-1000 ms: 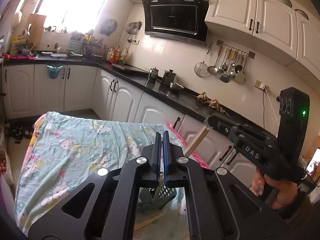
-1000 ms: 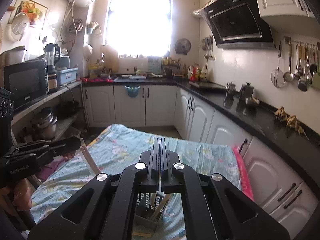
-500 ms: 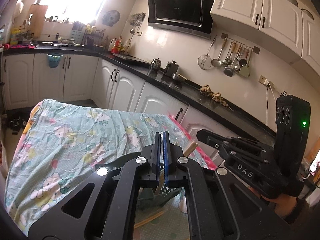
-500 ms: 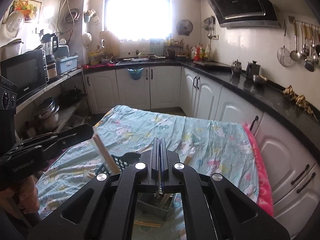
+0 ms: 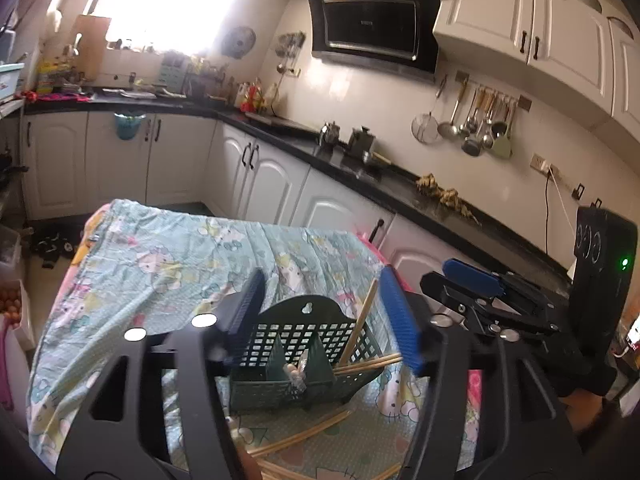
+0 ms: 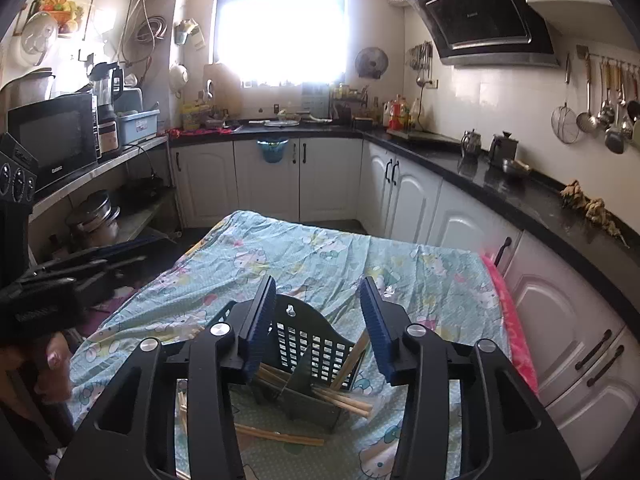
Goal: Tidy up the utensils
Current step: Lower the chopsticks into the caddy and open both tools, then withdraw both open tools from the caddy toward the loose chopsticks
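Observation:
A dark green utensil basket (image 5: pixel 296 356) stands on the cloth-covered table, seen also in the right wrist view (image 6: pixel 308 364). Wooden chopsticks (image 5: pixel 360 328) lean inside it; in the right wrist view, chopsticks (image 6: pixel 344 398) stick out of its side. More chopsticks (image 5: pixel 304 436) lie on the cloth in front, also in the right wrist view (image 6: pixel 276 436). My left gripper (image 5: pixel 324 316) is open and empty above the basket. My right gripper (image 6: pixel 318 324) is open and empty above the basket. The right gripper also shows in the left wrist view (image 5: pixel 476 280).
The table carries a light blue cartoon-print cloth (image 6: pixel 312 256) with a pink edge (image 6: pixel 512 320) at the right. White cabinets and a black counter (image 6: pixel 500 188) run along the right and the back. A shelf with a microwave (image 6: pixel 56 140) stands at the left.
Both grippers were shut on chopsticks and have opened. The chopsticks now rest in the basket. Both views have tilted down toward the basket.

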Demonstrator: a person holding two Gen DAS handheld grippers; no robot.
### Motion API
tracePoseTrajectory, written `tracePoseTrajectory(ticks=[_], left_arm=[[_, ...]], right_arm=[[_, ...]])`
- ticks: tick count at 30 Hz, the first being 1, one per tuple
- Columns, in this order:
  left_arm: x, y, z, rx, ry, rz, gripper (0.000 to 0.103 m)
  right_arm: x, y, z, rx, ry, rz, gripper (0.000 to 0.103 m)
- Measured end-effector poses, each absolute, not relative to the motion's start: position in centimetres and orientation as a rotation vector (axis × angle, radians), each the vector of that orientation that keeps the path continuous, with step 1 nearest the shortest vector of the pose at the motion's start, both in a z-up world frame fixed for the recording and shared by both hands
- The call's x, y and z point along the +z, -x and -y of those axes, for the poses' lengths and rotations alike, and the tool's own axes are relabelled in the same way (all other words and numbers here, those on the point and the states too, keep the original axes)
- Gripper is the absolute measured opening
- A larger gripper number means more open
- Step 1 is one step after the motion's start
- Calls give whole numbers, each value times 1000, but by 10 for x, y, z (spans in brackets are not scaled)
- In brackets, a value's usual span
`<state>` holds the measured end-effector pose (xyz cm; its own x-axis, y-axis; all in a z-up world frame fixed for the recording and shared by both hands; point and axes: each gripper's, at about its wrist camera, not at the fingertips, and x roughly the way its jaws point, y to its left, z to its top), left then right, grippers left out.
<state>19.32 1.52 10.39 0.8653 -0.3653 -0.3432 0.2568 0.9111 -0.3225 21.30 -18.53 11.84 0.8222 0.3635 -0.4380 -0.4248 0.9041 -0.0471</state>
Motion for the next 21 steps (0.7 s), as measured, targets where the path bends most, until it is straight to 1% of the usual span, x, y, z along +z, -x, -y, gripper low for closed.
tracePoseTrajectory(ticks=[1,2,3,6,7,9,11,19,21], left_arm=[[107,-187,-18,-334,278,-394,60],[109,-184,-20,-336,281,-387,63],[111,-179,-23,-330,282,-378,65],[116,-167,-29,-312,287,-371,77],[116,-165,-31,-305,289,-371,80],[115,-158,-37,-288,298,-372,89],[113,-151,-43,-281,312,-377,92],[103,-121,-58,-241,324,-386,92],[99,-114,-61,-229,320,-391,92]], right_arm=[[120,-211,187,420,145,-429,52],[121,-207,188,420,144,-417,54],[122,-205,189,417,144,-410,55],[125,-195,191,421,146,-391,60],[126,-191,192,419,144,-384,63],[127,-185,194,422,141,-373,67],[126,-178,195,427,139,-366,71],[123,-149,196,441,139,-348,72],[124,-143,194,445,137,-345,74]])
